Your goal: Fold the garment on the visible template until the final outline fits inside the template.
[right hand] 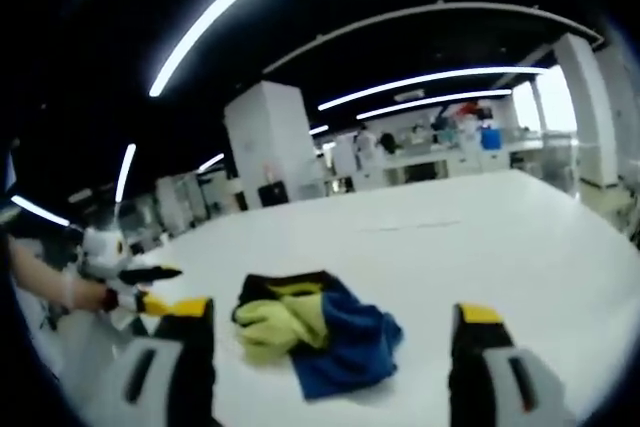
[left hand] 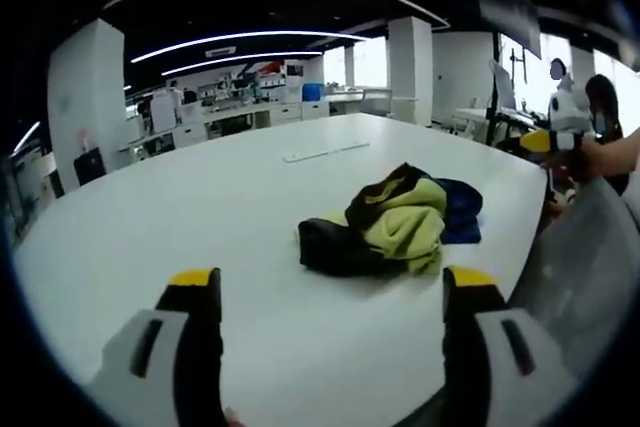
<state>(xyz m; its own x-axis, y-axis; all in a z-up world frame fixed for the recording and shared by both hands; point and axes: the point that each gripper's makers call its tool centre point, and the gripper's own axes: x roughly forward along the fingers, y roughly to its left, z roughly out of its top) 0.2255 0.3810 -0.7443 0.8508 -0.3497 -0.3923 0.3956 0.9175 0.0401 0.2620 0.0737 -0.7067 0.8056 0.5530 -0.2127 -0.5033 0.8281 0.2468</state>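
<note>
While both grippers hang with jaws spread and empty, the garment (left hand: 392,221) lies bunched on the white table (left hand: 180,227), ahead and between them; the left gripper (left hand: 330,302) meets its black and yellow-green side; the right gripper (right hand: 330,332), apparently nearer, faces its blue folds; no template outline is discernible.

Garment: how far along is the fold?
Nothing looks done: the garment lies crumpled in a heap on the white table. Nothing is in hand; the left gripper and right gripper are open, short of it. Spreading and folding remain.
</note>
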